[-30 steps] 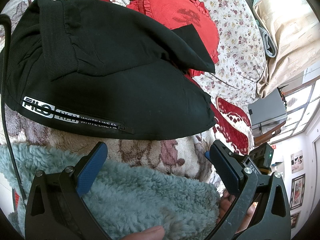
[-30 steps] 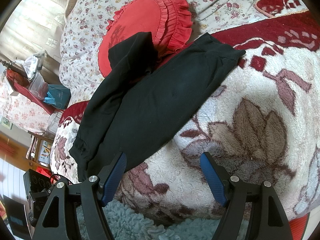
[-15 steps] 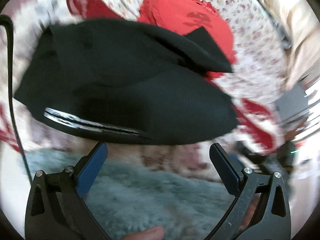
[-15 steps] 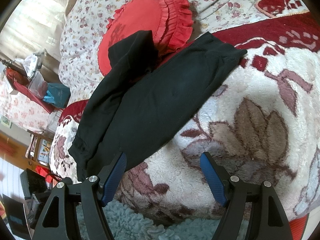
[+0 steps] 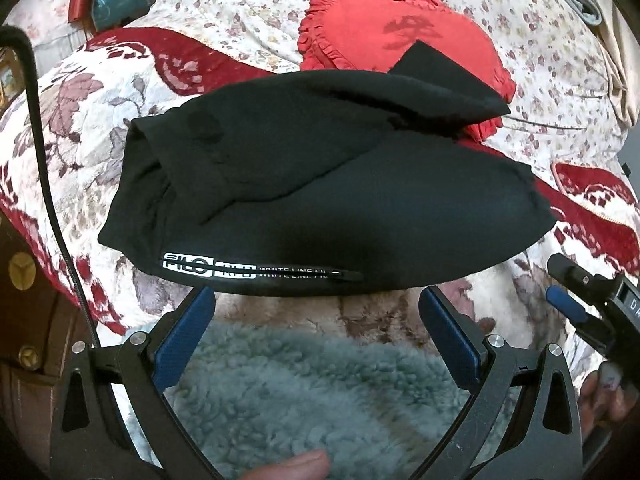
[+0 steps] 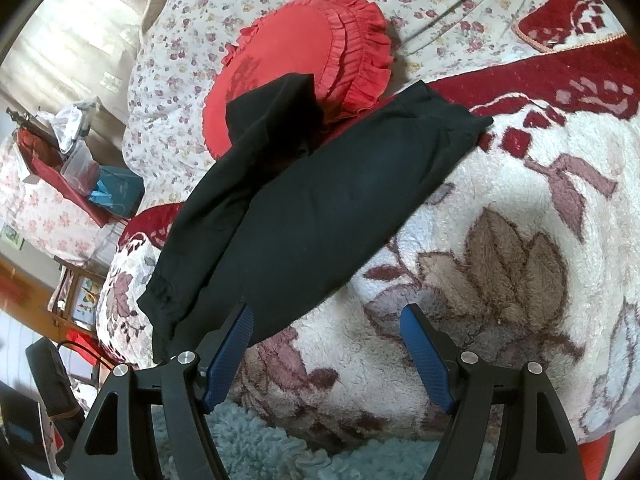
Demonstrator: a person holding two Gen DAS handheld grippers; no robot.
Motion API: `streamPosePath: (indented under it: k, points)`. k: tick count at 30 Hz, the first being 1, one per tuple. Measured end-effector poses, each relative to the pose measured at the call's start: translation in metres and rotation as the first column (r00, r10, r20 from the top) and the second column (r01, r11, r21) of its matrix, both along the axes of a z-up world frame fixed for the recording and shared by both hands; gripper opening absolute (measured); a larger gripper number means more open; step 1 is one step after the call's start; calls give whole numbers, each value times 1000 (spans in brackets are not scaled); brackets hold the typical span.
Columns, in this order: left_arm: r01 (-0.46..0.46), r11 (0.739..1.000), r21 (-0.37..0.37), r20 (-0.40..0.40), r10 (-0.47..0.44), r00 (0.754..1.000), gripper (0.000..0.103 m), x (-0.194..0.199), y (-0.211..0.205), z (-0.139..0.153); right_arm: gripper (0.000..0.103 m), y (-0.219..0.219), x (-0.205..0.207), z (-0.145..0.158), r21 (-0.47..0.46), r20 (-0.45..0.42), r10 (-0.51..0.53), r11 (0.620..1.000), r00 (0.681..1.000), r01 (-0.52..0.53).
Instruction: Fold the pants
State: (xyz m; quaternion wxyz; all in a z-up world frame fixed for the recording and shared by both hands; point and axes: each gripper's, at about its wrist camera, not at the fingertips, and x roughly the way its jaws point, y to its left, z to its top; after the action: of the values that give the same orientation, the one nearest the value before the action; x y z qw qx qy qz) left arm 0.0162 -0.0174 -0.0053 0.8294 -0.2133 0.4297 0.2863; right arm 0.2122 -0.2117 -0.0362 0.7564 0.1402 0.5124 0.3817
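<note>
Black pants (image 5: 360, 200) lie partly folded on a fleecy floral blanket (image 5: 72, 128), with a white logo strip along the near edge. One cuffed part rests on a red heart cushion (image 5: 404, 36). My left gripper (image 5: 316, 320) is open and empty, just short of the pants' near edge. The pants also show in the right wrist view (image 6: 312, 208). My right gripper (image 6: 326, 336) is open and empty, its left finger at the pants' near edge. The right gripper's tip shows at the right of the left wrist view (image 5: 576, 300).
A teal fleece sleeve (image 5: 320, 392) lies under both grippers. The red cushion (image 6: 304, 52) sits on a flowered quilt (image 6: 180, 60). A cluttered side area with a red tray and teal box (image 6: 116, 192) lies to the left of the bed. A black cable (image 5: 44, 160) hangs at the left.
My left gripper has swung left and pulled back, so the whole pants and more blanket show. The right gripper has barely moved. Both stay open.
</note>
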Motion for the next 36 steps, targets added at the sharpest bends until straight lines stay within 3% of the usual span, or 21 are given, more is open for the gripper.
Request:
streamPosePath:
  k: [16, 18, 21, 25, 27, 30, 31, 33, 34, 36]
  points:
    - [16, 999, -51, 22, -15, 1000, 102, -4, 2, 2, 75, -1, 0, 0, 3, -2, -3, 1000, 1000, 3]
    - [29, 996, -81, 56, -25, 998, 102, -8, 6, 4, 75, -1, 0, 0, 4, -4, -2, 1000, 1000, 2]
    - [68, 991, -113, 171, -48, 984, 102, -25, 20, 22, 75, -2, 0, 1, 8, -6, -3, 1000, 1000, 3]
    - [90, 995, -50, 324, -69, 944, 102, -61, 57, 53, 75, -2, 1, 0, 12, -15, 1, 1000, 1000, -1]
    - [111, 991, -68, 388, -76, 919, 102, -79, 86, 56, 75, -2, 2, 0, 14, -19, 3, 1000, 1000, -3]
    - [50, 984, -174, 328, 10, 945, 102, -101, 136, 31, 75, -1, 2, 1, 18, -22, 3, 1000, 1000, -3]
    - [25, 976, -218, 312, 46, 949, 102, -109, 151, 20, 75, 0, 1, 1, 18, -22, 3, 1000, 1000, -2]
    - [12, 944, -331, 344, 109, 933, 102, -126, 176, -2, 75, -1, 2, 1, 19, -25, 2, 1000, 1000, -1]
    - [6, 915, -403, 360, 152, 921, 102, -133, 187, -14, 75, 0, 2, 1, 18, -25, 3, 1000, 1000, -2]
    - [19, 825, -565, 386, 244, 890, 102, -140, 204, -38, 75, 1, 2, 1, 13, -26, 6, 1000, 1000, -6]
